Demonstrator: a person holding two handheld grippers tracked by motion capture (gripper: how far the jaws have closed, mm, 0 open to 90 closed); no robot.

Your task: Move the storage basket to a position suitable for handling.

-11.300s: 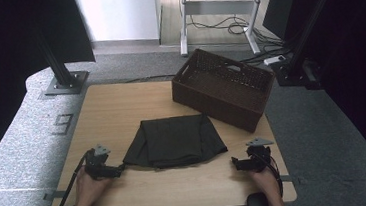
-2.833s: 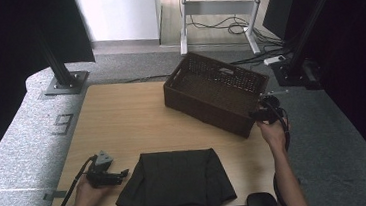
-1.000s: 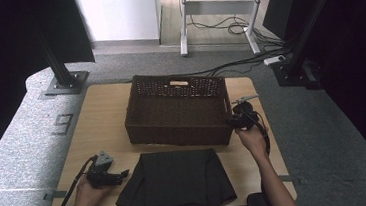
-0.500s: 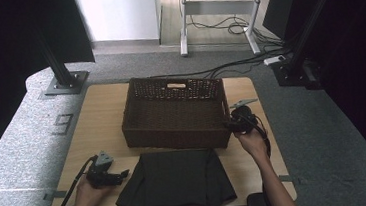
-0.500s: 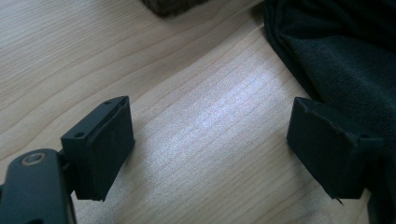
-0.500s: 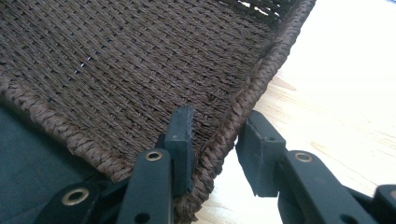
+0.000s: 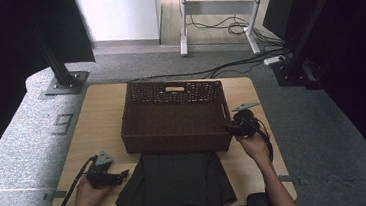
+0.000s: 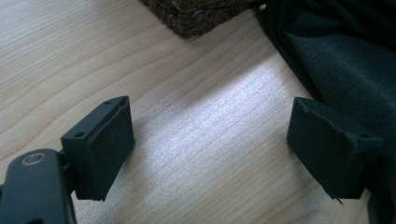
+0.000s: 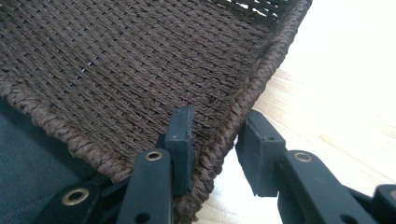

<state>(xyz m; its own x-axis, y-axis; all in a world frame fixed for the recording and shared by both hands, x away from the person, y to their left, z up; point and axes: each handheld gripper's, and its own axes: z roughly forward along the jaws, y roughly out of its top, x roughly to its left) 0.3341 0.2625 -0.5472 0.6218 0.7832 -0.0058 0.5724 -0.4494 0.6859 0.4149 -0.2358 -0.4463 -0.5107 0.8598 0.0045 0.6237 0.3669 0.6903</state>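
Note:
A dark brown woven basket (image 7: 174,116) stands square in the middle of the table (image 7: 97,115), and nothing shows inside it. My right gripper (image 7: 233,127) is at its near right corner. There the right gripper (image 9: 217,126) straddles the basket (image 9: 116,60) rim, one jaw inside the wall and one outside, shut on it. A folded dark cloth (image 7: 175,181) lies flat at the front edge, just before the basket. My left gripper (image 7: 122,174) rests by the cloth's left edge. In its own view the left gripper (image 8: 210,135) is open over bare wood, with the cloth (image 8: 345,60) beside one jaw.
Bare wood lies left of the basket and around the left gripper. The basket's near corner (image 8: 201,14) is a short way ahead of the left jaws. Grey floor, black stand legs and cables surround the table.
The right gripper has dragged the basket from the far right corner to the table's middle and turned it square. Over the last half second it hardly moves. The left gripper stays put.

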